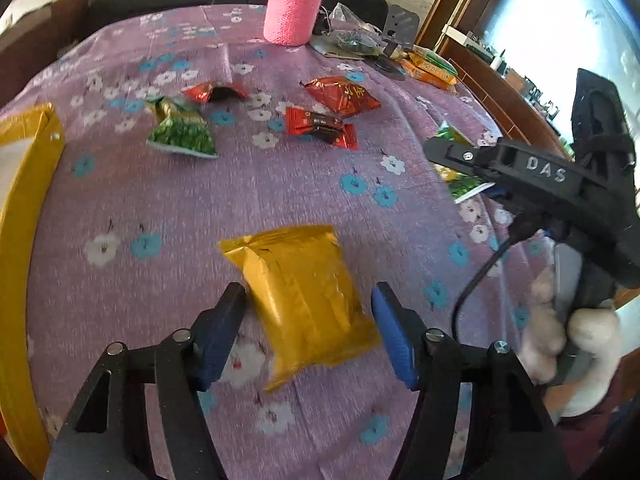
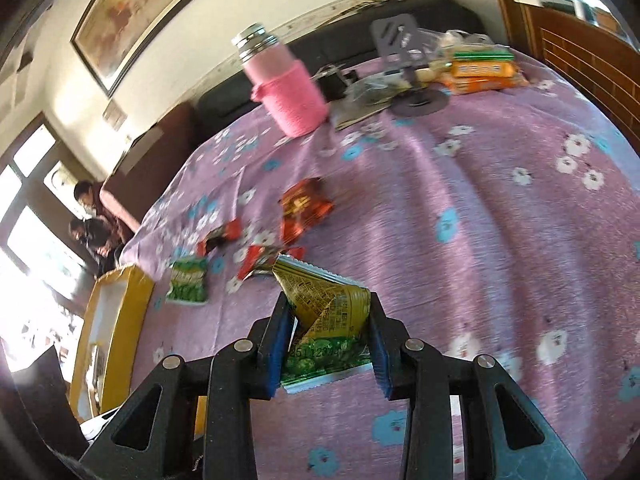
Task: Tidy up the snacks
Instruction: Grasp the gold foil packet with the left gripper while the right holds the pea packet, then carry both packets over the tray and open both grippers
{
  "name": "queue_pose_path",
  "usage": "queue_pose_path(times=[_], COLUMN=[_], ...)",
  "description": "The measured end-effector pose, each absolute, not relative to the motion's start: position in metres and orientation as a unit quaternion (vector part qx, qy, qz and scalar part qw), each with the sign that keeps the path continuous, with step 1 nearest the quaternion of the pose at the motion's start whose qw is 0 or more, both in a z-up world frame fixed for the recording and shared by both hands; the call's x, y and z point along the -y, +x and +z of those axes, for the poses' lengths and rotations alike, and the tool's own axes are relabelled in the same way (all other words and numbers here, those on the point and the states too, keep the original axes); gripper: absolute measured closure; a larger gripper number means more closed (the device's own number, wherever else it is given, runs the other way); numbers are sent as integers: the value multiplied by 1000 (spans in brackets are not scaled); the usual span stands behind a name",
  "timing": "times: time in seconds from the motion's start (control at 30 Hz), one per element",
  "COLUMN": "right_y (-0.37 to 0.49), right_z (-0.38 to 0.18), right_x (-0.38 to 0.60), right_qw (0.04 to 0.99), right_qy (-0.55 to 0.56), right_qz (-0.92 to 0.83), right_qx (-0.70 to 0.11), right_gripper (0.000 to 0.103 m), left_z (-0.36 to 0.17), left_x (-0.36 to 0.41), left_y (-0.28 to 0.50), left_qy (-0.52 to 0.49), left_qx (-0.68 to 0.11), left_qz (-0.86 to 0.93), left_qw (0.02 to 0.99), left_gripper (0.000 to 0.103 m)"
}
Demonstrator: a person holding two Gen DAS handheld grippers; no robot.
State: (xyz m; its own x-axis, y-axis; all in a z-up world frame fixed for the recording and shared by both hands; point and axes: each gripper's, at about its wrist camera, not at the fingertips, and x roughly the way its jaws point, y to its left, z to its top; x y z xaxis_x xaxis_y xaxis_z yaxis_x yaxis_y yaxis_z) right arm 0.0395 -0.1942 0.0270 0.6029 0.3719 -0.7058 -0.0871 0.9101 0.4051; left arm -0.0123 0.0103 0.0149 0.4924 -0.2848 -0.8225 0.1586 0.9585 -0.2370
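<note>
A gold snack packet (image 1: 308,296) lies on the purple flowered tablecloth (image 1: 280,192), between the tips of my left gripper (image 1: 310,308), which is open around it. My right gripper (image 2: 330,320) is shut on a green-and-gold snack packet (image 2: 328,316), crumpled between its blue pads; the right gripper also shows in the left wrist view (image 1: 520,168). Another green packet (image 1: 182,132) and several red packets (image 1: 340,94) lie farther back. A yellow box (image 1: 24,216) stands at the left edge, also in the right wrist view (image 2: 108,320).
A pink bottle in a knitted sleeve (image 1: 294,8) stands at the back, with a plastic bag (image 1: 348,36), a grey stand (image 2: 404,44) and orange packs (image 2: 480,70) beside it. A dark sofa (image 2: 360,40) runs behind the table.
</note>
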Motion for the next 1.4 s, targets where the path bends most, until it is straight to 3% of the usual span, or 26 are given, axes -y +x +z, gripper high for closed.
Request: queue_pose_path(times=[0.23, 0.27, 0.3, 0.33, 0.67, 1.03, 1.4], right_y=[40, 39, 39, 39, 36, 23, -12], right_z=[24, 23, 22, 21, 19, 20, 80], right_x=[186, 184, 181, 180, 168, 139, 0], right_qw=[878, 878, 878, 879, 884, 891, 869], right_qy=[159, 155, 151, 147, 127, 95, 27], right_qz=[137, 138, 139, 139, 150, 152, 277], right_qx=[-430, -431, -432, -432, -425, -417, -408], right_gripper=[67, 67, 67, 67, 67, 67, 68], left_z=[10, 10, 9, 10, 37, 94, 95], left_x=[4, 6, 8, 6, -67, -193, -310], left_y=[-8, -9, -11, -12, -43, -111, -110], left_qy=[1, 15, 34, 39, -102, -147, -165], left_qx=[-463, -460, -453, -450, -447, -373, -365], left_qz=[-116, -110, -98, -90, -105, -35, 45], left_qw=[879, 881, 885, 888, 882, 916, 915], left_gripper=[37, 43, 58, 60, 60, 60, 60])
